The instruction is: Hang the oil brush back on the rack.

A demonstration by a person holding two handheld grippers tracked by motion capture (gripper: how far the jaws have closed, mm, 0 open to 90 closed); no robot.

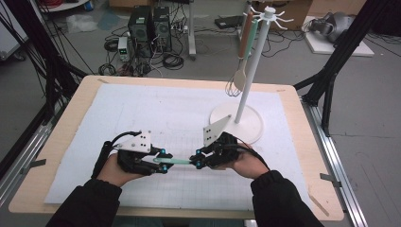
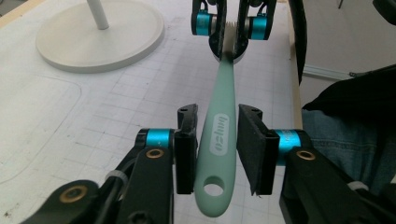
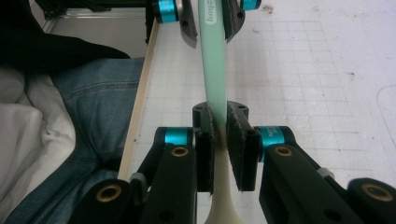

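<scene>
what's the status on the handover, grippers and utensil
Right gripper shut on the mint-handled utensil near its cream end. Left gripper around the handle end, one pad touching, other apart. Utensil stand beside, not in the way.

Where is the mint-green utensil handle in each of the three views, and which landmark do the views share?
High view: the mint-green utensil handle lies level between the two grippers, low centre.
Left gripper view: centre, running from the bottom upward.
Right gripper view: upper centre, running from the top down.
Shared landmark: the gridded white mat.
</scene>
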